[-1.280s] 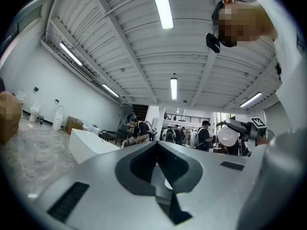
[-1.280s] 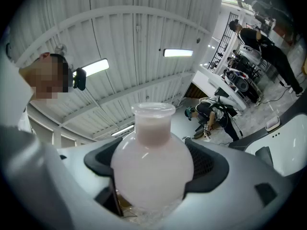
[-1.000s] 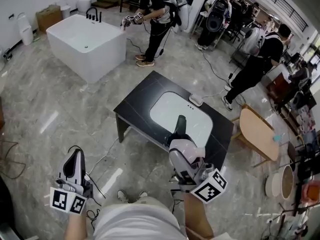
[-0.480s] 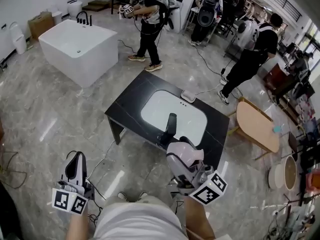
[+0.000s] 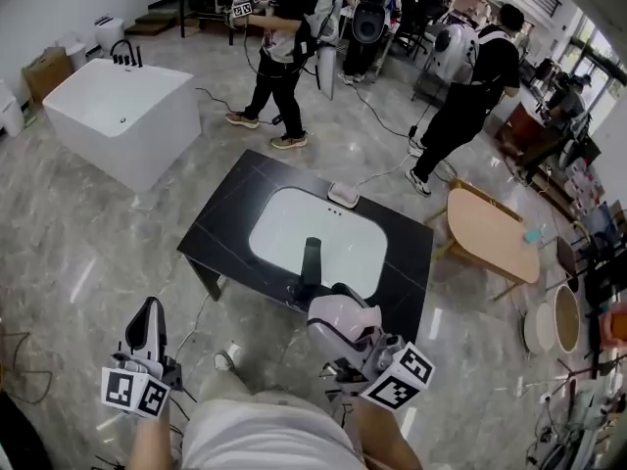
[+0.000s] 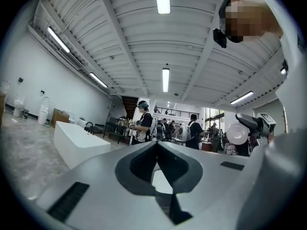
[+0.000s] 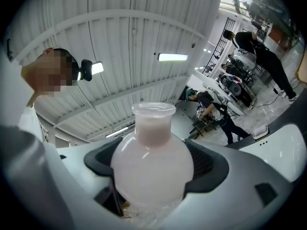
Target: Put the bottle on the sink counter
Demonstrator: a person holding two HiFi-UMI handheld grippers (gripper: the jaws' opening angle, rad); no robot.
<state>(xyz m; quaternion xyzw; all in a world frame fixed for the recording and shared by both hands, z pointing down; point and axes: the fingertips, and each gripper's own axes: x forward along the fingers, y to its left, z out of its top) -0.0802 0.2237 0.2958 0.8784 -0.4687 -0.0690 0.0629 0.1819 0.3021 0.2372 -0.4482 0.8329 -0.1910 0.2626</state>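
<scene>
In the right gripper view a round, pale pink bottle (image 7: 151,162) with a short neck sits between the two jaws, and my right gripper (image 7: 153,155) is shut on it. In the head view that gripper (image 5: 343,323) and the bottle (image 5: 338,313) hang just in front of the black sink counter (image 5: 220,223), near its black faucet (image 5: 311,260). The counter has a white basin (image 5: 294,225) set in it. My left gripper (image 5: 147,329) is low at the left, away from the counter. In its own view the left gripper (image 6: 157,143) is shut, with nothing in it.
A small white pad (image 5: 343,195) lies on the counter's far edge. A white bathtub (image 5: 118,116) stands at the far left. Two people (image 5: 279,47) (image 5: 470,86) stand behind the counter, with cables on the floor. A round wooden table (image 5: 490,238) is at the right.
The counter has drawn nearer and shifted left in the head view. The right gripper still holds the bottle near the faucet; the left gripper has hardly moved.
</scene>
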